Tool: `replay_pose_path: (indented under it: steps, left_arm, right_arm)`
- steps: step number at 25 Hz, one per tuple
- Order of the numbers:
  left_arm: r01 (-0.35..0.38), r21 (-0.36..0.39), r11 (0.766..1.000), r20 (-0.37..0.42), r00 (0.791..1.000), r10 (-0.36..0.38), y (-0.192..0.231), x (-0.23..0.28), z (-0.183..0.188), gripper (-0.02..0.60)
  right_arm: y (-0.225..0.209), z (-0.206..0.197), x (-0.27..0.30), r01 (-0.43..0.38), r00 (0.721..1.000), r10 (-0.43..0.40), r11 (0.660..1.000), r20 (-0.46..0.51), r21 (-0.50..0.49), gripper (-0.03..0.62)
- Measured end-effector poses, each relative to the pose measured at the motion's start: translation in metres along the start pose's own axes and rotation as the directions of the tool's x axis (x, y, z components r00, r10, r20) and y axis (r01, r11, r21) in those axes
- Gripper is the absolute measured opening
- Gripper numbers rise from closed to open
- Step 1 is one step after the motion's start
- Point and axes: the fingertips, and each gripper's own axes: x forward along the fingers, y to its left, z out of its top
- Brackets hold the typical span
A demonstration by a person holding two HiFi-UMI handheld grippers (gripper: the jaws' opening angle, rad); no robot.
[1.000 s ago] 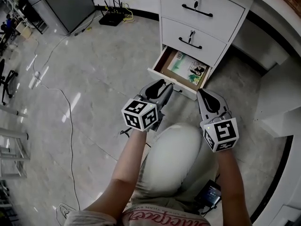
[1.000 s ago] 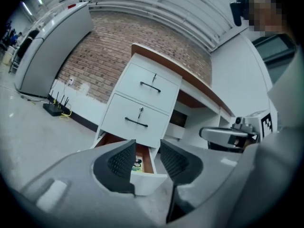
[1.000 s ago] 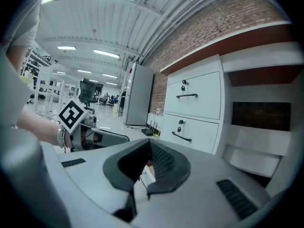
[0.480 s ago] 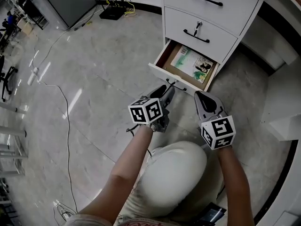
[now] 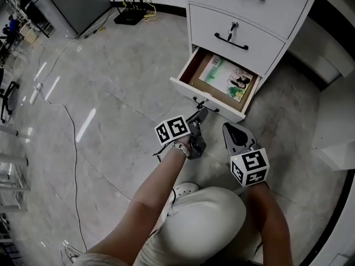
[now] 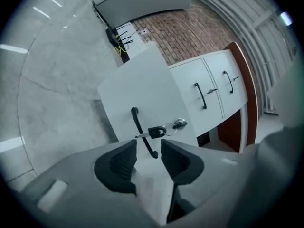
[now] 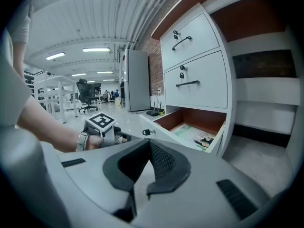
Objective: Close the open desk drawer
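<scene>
The bottom drawer (image 5: 195, 70) of a white desk pedestal stands pulled out, with a green-covered booklet (image 5: 230, 79) lying inside. Its white front panel (image 5: 185, 90) carries a black handle (image 5: 204, 102) and a key in the lock. My left gripper (image 5: 202, 115) hovers just before that panel. In the left gripper view the jaws of the left gripper (image 6: 148, 151) are open, and the handle (image 6: 141, 129) ends between the fingertips, with the key (image 6: 154, 133) just above. My right gripper (image 5: 228, 128) is low beside the drawer's right corner, and its pads (image 7: 161, 159) meet at the tips with nothing in them.
Two closed drawers (image 5: 239, 36) with black handles sit above the open one. A router (image 5: 128, 16) and a long cable (image 5: 72, 143) lie on the grey floor at left. The person's knee (image 5: 205, 226) is below the grippers. The desk's leg recess (image 5: 321, 65) opens at right.
Both grippers have sunk and come closer to the drawer front. The left gripper has rolled, so its marker cube now faces up differently. The drawer has not moved.
</scene>
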Motion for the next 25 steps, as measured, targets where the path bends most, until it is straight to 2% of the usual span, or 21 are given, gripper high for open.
replay_pose_path:
  steps: [3, 8, 10, 14, 16, 20, 25]
  left_arm:
    - [0.008, -0.049, 0.999, 0.027, 1.000, -0.007, 0.005, 0.013, 0.001, 0.156]
    - [0.009, -0.117, 0.993, 0.091, 0.996, 0.001, 0.011, 0.026, 0.006, 0.153]
    - [0.028, -0.144, 0.989, 0.114, 0.993, -0.012, 0.011, 0.029, 0.008, 0.125]
    - [0.053, -0.173, 0.984, 0.128, 0.991, -0.031, 0.012, 0.030, 0.009, 0.043]
    - [0.072, -0.192, 0.979, 0.135, 0.990, -0.046, 0.011, 0.030, 0.010, 0.038]
    - [0.131, -0.181, 0.975, 0.150, 0.983, -0.104, -0.009, 0.032, 0.020, 0.037]
    - [0.092, -0.217, 0.972, 0.142, 0.988, -0.062, -0.015, 0.039, 0.026, 0.037]
  right_arm:
    - [-0.012, -0.005, 0.001, 0.017, 1.000, -0.017, 1.000, -0.002, 0.017, 0.011]
    - [-0.016, -0.011, 0.002, 0.020, 1.000, -0.021, 1.000, -0.020, -0.016, 0.011]
    - [-0.014, -0.012, 0.002, 0.012, 1.000, -0.013, 0.999, -0.028, -0.039, 0.011]
    - [-0.011, -0.015, 0.002, 0.009, 0.999, -0.014, 0.996, -0.049, -0.093, 0.011]
    - [-0.011, -0.016, 0.001, 0.010, 0.998, -0.015, 0.995, -0.053, -0.095, 0.012]
    - [-0.011, -0.020, -0.001, 0.014, 0.998, -0.021, 0.994, -0.066, -0.108, 0.011]
    - [-0.013, -0.020, -0.002, 0.022, 0.997, -0.030, 0.994, -0.066, -0.111, 0.011]
